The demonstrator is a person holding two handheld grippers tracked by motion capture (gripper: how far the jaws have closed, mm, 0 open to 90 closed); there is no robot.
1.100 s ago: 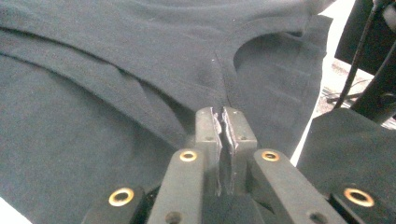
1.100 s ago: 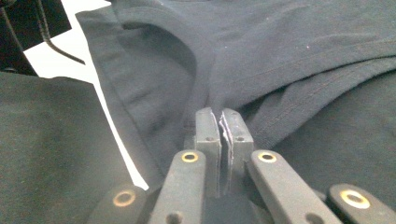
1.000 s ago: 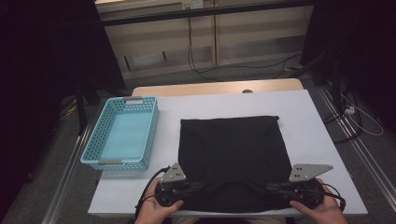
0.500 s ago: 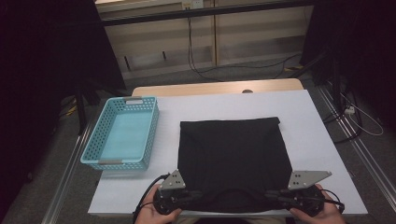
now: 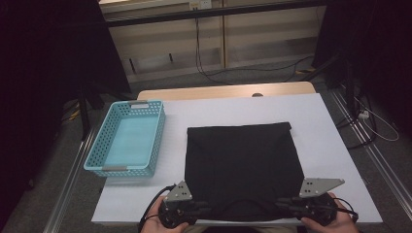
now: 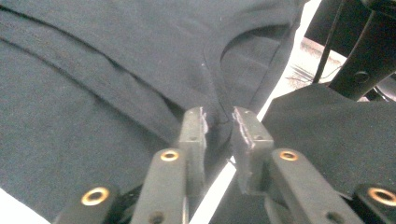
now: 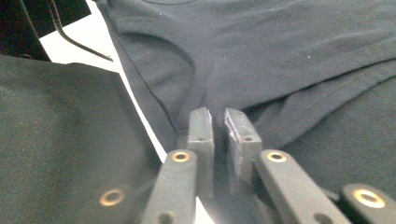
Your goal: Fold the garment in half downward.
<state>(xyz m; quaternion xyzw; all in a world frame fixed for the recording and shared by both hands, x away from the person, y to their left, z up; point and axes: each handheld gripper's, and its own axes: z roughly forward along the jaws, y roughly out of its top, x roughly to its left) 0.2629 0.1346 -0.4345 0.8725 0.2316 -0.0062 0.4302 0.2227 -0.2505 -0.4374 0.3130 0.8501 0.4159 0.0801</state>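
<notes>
No readable brand, label or writing anywhere. Black garment [image 5: 240, 167] flat on white table [image 5: 330, 126], spread from mid-table to the near edge, far hem folded straight (neckline side toward the person, judging by the curved seam in both gripper views). Left gripper [image 5: 194, 209] at near-left corner of garment, jaws narrowly apart with cloth [image 6: 116, 93] bunched between them, pinched at the neck seam. Right gripper [image 5: 291, 208] at near-right corner, jaws nearly closed on a fold of the same cloth [image 7: 280, 60]. Both hands at the near table edge, garment's near edge hanging slightly over it. Teal basket [image 5: 127, 138] at the left side of table, well apart from garment, a bare strip between. Open room: bare table along far edge and right edge; wooden strip [image 5: 223, 91] beyond far edge.
</notes>
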